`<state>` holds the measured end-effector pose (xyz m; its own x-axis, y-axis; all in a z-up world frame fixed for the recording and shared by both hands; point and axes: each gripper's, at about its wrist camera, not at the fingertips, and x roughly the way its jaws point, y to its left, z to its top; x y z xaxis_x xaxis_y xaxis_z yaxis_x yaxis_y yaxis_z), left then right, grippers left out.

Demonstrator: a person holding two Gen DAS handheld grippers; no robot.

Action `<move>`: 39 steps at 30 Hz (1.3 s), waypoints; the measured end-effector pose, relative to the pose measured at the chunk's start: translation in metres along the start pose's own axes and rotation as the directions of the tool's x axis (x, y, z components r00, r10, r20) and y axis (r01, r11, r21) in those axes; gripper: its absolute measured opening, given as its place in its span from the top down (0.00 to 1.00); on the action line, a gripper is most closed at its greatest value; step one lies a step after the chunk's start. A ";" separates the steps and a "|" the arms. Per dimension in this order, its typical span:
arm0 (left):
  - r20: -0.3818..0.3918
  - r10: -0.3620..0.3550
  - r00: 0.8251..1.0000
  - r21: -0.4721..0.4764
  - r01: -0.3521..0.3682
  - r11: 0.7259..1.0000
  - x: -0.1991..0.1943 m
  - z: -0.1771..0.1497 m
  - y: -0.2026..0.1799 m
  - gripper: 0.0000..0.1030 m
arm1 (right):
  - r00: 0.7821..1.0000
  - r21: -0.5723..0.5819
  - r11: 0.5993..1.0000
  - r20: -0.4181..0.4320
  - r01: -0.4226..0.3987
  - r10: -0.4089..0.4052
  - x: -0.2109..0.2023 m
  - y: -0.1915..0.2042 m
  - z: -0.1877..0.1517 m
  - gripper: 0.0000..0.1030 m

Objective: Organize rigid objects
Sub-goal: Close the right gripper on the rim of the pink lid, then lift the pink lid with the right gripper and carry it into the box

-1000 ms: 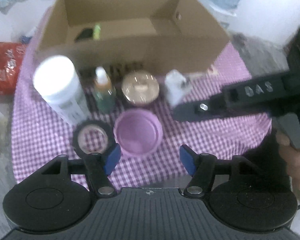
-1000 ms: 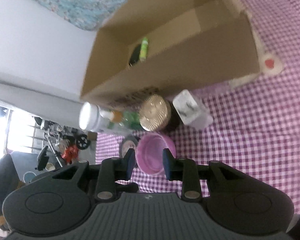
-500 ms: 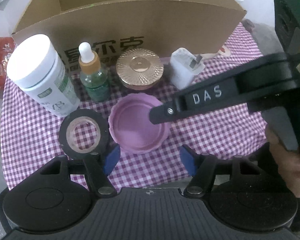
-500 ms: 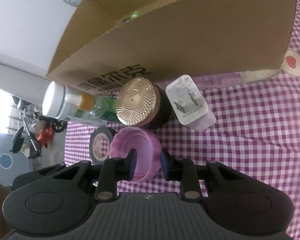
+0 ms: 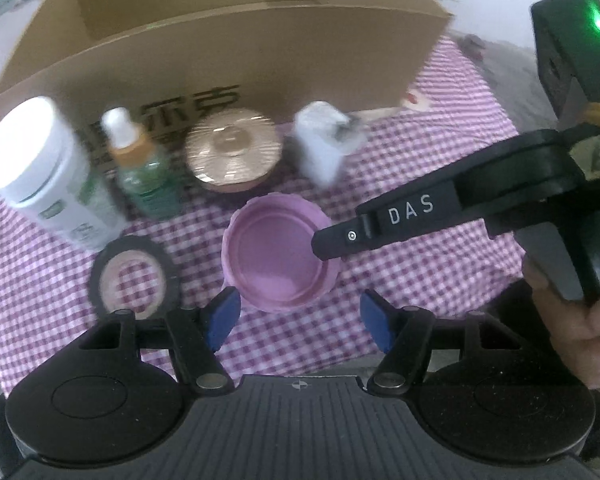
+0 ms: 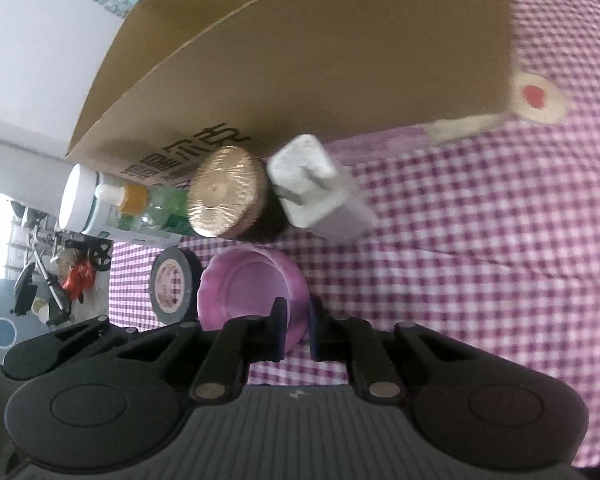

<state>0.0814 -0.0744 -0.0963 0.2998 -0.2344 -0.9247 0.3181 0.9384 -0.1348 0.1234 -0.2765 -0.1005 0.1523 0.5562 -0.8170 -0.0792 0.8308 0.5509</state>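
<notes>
A purple lid (image 5: 278,258) lies open side up on the checked cloth; it also shows in the right wrist view (image 6: 246,286). My right gripper (image 6: 298,330) is shut on the lid's right rim, one finger inside and one outside. In the left wrist view it reaches in from the right (image 5: 328,242). My left gripper (image 5: 298,318) is open and empty, just short of the lid. Behind the lid stand a white jar (image 5: 44,170), a green dropper bottle (image 5: 144,168), a gold-lidded jar (image 5: 232,152) and a white plug adapter (image 5: 324,138). A black tape roll (image 5: 134,280) lies left of the lid.
An open cardboard box (image 5: 236,48) stands behind the row of objects; it also shows in the right wrist view (image 6: 320,60). The cloth's front edge runs just ahead of my left gripper. A hand (image 5: 580,320) holds the right gripper at the right.
My right gripper has moved onto the purple lid's right rim and closed on it. My left gripper has stayed open near the lid's front.
</notes>
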 end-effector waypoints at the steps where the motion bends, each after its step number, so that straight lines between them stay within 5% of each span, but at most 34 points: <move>1: 0.001 -0.011 1.000 0.014 0.011 1.000 0.001 0.000 -0.004 0.36 | 1.000 0.011 1.000 0.003 0.005 -0.005 -0.004 -0.005 -0.001 0.89; 5: 0.003 -0.057 0.998 0.047 0.057 0.997 0.006 0.000 -0.016 0.36 | 1.000 0.058 0.998 0.016 0.015 -0.016 -0.018 -0.023 -0.007 0.89; 16: 0.002 0.003 1.000 0.125 -0.003 0.992 0.019 0.001 -0.012 0.33 | 0.999 0.109 0.994 0.035 -0.008 0.004 -0.033 -0.050 -0.006 0.88; 29: -0.010 0.003 1.000 0.186 -0.001 0.983 0.030 0.008 -0.028 0.24 | 1.000 0.088 0.996 0.030 0.002 -0.005 -0.023 -0.039 -0.003 0.87; 39: -0.016 0.070 0.997 0.188 -0.065 0.980 0.041 0.011 -0.033 0.29 | 0.999 0.085 0.996 0.033 -0.003 0.000 -0.020 -0.035 0.001 0.87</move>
<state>0.0933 -0.1179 -0.1254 0.3068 -0.1644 -0.9375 0.4615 0.8871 -0.0045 0.1241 -0.3171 -0.1032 0.1847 0.5550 -0.8111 0.0046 0.8248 0.5654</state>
